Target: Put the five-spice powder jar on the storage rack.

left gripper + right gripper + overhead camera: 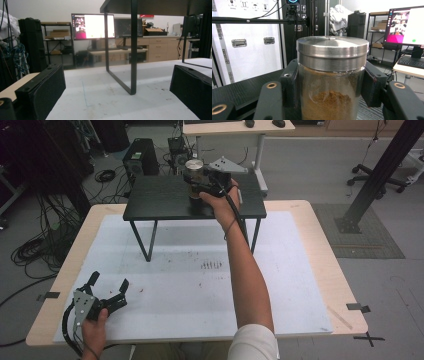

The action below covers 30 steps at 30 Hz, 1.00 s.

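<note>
Jaws of the right gripper (329,100) pinch a glass jar (329,95), one black jaw against each side of the glass below the lid. Jar stands upright between them, centred in the right gripper view; its metal lid (332,51) is on, above the tops of the jaws. Brown powder (332,100) lies inside, a mound in the lower part with a dusting higher up the wall. High view: right gripper (196,184) sits over the black side table (155,200), with the jar (194,187) on or just above the far middle of its top; contact with the surface cannot be told. Right hand (220,202) is wrapped round the gripper body, forearm stretched forward over the white mat (190,285). Side table stands on that mat at the far side of the wooden tabletop (325,270). Jaws of the left gripper (109,287) are spread wide, nothing between them. It rests low at the near left corner of the mat, held by the left hand (94,327), well apart from the jar. Left gripper view: the two jaws frame one black leg (133,50) of the side table, with bare mat (105,105) in front.
</note>
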Tool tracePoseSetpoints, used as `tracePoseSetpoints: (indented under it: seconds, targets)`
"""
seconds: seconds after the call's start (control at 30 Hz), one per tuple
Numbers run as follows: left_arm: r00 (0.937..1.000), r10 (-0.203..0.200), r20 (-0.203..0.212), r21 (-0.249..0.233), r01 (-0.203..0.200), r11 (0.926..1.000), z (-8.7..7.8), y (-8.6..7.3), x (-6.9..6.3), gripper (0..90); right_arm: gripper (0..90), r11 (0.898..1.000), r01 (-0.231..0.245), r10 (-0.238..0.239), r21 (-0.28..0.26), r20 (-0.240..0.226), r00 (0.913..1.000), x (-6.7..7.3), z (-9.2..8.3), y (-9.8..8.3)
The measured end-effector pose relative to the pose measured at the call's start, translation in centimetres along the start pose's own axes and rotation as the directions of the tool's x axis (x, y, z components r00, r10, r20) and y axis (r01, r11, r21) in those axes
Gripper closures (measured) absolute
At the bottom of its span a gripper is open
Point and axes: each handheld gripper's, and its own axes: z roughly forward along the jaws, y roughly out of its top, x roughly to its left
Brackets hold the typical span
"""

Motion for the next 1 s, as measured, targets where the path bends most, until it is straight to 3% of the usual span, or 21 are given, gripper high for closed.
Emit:
tracePoseSetpoints:
  seconds: [0.43,0.6,0.7,0.87,1.0]
  targets:
    - [1.0000,0.000,0.000,0.000,0.000,1.0000,0.0,0.0,0.0,0.4,40.6,1.000,-0.008,0.008,-0.012,-0.004,1.0000,-0.1,-0.1,0.0]
    - [1.0000,-0.001,0.002,0.000,0.001,1.0000,0.0,0.0,0.0,0.4,32.4,1.000,-0.019,0.019,-0.025,-0.013,0.9997,-0.1,-0.1,0.1]
    - [1.0000,-0.002,0.002,0.000,0.002,1.0000,0.0,0.0,0.0,0.4,23.0,0.999,0.007,-0.008,-0.035,-0.013,0.9999,0.0,-0.3,0.3]
    - [1.0000,-0.002,0.003,-0.001,0.002,1.0000,0.0,0.0,0.0,0.4,10.5,0.998,-0.026,0.026,-0.065,0.010,0.9996,0.2,-0.9,0.7]
    - [1.0000,-0.002,0.003,-0.001,0.002,1.0000,0.0,0.0,0.0,0.4,8.1,0.996,-0.035,0.036,-0.081,0.014,0.9993,0.4,-1.8,0.7]
